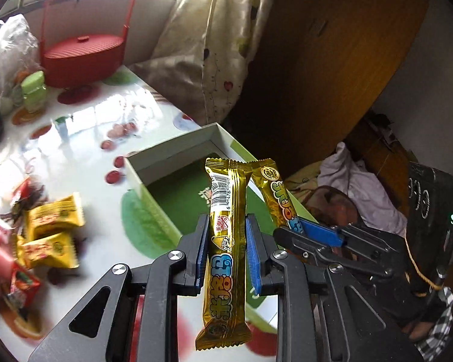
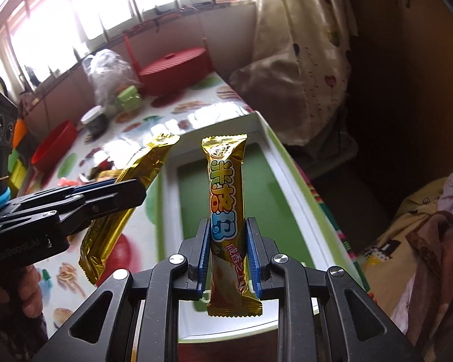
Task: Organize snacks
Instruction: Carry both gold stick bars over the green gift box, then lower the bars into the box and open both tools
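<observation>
My left gripper [image 1: 226, 223] is shut on a gold snack bar [image 1: 225, 232], held upright above the near edge of an open white box with a green floor [image 1: 178, 199]. My right gripper [image 2: 228, 226] is shut on a second gold snack bar [image 2: 226, 193], also upright over the same box [image 2: 256, 187]. In the left wrist view the right gripper [image 1: 299, 226] shows at the right with its bar [image 1: 276, 193]. In the right wrist view the left gripper [image 2: 136, 187] shows at the left with its bar [image 2: 126, 199]. The box holds no snacks.
A pile of yellow and red snack packets [image 1: 51, 229] lies on the fruit-print table [image 1: 84, 120] left of the box. A red lidded basket [image 1: 84, 54], a plastic bag [image 1: 9, 48], green jars [image 1: 33, 90] and a dark jar [image 2: 95, 120] stand at the far end. A curtain [image 1: 223, 45] hangs beyond the table.
</observation>
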`<state>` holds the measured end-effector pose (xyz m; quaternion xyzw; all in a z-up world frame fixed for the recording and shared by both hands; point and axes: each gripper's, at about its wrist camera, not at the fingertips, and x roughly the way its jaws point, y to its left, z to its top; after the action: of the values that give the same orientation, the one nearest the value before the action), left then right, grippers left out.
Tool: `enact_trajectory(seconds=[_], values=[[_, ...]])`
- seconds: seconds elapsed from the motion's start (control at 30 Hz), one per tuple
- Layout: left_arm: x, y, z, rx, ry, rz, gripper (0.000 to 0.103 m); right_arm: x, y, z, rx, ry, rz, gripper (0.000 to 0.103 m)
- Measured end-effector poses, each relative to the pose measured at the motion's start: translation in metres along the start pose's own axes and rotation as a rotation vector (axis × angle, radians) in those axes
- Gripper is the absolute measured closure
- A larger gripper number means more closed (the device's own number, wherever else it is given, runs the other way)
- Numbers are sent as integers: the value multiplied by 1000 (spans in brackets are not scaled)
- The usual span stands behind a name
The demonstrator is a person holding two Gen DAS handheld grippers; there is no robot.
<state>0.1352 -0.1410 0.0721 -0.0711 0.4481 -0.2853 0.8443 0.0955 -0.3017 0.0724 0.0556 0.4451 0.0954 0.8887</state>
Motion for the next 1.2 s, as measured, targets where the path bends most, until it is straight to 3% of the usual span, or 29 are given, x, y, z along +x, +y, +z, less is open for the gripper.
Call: enact_trajectory(seconds=[0.47, 0.97, 1.2], values=[[50, -12, -5, 1, 78, 24, 79, 26, -22, -12, -9, 58, -90, 81], [66, -9, -4, -36, 91, 26, 79, 36, -27, -14, -21, 71, -133, 81], [61, -11, -2, -30, 77, 22, 73, 35, -27, -17, -8, 64, -154, 72]])
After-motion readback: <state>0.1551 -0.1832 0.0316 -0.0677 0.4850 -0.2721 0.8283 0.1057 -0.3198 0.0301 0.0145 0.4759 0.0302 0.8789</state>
